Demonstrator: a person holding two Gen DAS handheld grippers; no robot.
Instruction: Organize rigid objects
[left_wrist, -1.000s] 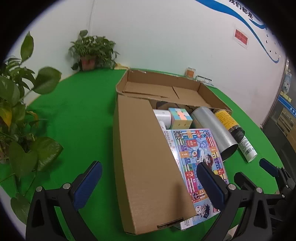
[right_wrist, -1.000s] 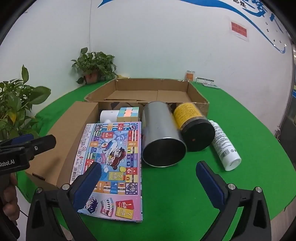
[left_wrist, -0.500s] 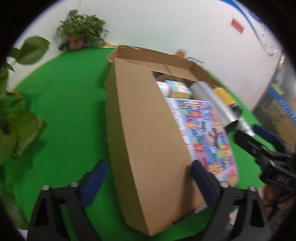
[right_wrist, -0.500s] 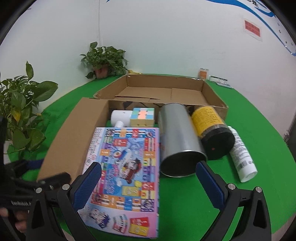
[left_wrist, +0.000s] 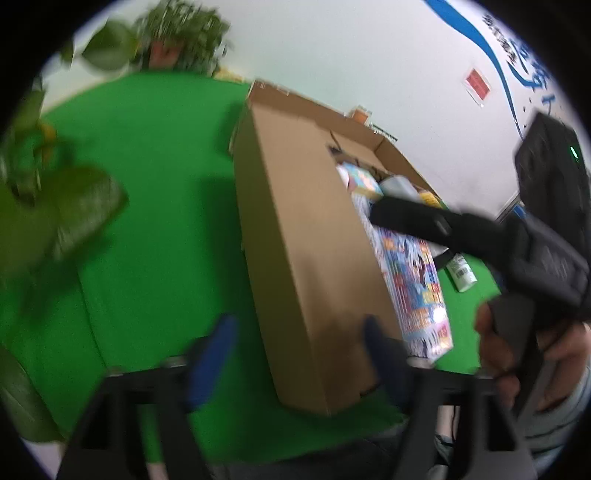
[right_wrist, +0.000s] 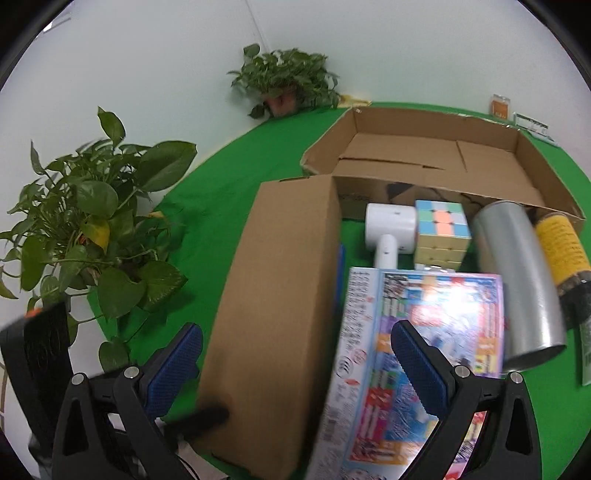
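since a second ago both hand-held grippers have swung over toward the closed brown carton (right_wrist: 275, 314), which now fills the middle of both views. the left hand-held gripper (left_wrist: 295, 354) has narrowed around the carton's near end: one blue pad sits off its left side over the green surface (left_wrist: 147, 206), the other looks to rest against its right face, but blur hides whether either pad presses, so i cannot tell if the carton is gripped. the right hand-held gripper (right_wrist: 295, 365) is released, its blue pads spread wide above the carton and the colourful game box (right_wrist: 417, 354), touching neither. the game box leans against the carton's right side. behind it lie a white hair dryer (right_wrist: 391, 230) and a pastel puzzle cube (right_wrist: 441, 232), touching each other. to the right a silver cylinder (right_wrist: 517, 280) lies on its side, with a yellow-labelled jar (right_wrist: 561, 251) just beside it. an open flat cardboard tray (right_wrist: 436, 151) sits behind all of these. a leafy plant (right_wrist: 92, 229) stands left of the carton, and a potted plant (right_wrist: 284, 83) stands by the wall.
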